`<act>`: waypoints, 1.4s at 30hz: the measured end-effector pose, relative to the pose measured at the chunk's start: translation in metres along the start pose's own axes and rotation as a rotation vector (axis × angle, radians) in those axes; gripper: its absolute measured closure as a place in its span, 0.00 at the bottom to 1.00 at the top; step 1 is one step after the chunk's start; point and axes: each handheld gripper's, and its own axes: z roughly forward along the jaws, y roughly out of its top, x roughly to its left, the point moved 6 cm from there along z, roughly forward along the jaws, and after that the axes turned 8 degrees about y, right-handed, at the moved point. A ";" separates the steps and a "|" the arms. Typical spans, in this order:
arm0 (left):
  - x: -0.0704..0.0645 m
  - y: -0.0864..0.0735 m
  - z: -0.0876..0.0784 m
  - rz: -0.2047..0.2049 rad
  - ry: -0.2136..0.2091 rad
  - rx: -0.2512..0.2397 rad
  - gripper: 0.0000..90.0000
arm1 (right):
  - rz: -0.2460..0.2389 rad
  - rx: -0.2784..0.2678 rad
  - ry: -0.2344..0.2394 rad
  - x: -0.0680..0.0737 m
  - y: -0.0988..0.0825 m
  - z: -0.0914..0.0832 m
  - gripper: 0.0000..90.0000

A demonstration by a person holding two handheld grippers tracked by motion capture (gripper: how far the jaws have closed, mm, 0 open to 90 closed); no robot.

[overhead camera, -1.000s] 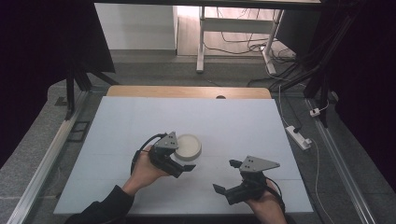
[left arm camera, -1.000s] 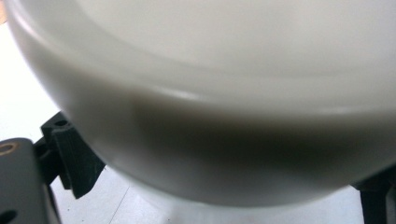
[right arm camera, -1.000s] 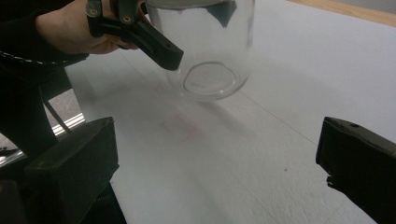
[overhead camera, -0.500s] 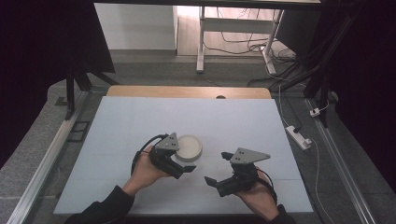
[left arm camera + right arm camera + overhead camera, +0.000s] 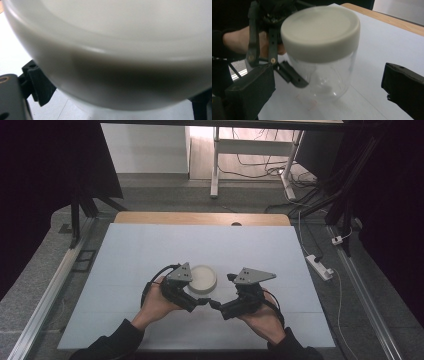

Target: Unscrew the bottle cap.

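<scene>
Right gripper view shows a clear glass jar [image 5: 325, 80] with a cream lid [image 5: 320, 32] standing upright on the white table [image 5: 372, 50], between my right claw's [image 5: 329, 82] jaws, which stand wide apart and touch nothing. My left claw [image 5: 287, 72] sits at the jar's far side below the lid; I cannot tell whether it grips the glass. From the high view, the jar [image 5: 202, 278] stands near the table's [image 5: 150, 245] front middle, both claws just beside it.
</scene>
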 end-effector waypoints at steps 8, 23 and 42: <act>-0.001 0.000 0.001 -0.002 -0.002 0.001 0.08 | -0.005 -0.008 -0.011 -0.002 0.014 0.017 0.00; -0.001 -0.001 0.003 -0.011 0.014 0.012 0.08 | 0.021 -0.023 -0.005 -0.002 0.024 0.043 0.05; -0.003 -0.003 0.004 0.009 -0.063 0.018 0.08 | -0.069 -0.028 0.109 -0.006 0.022 0.040 0.08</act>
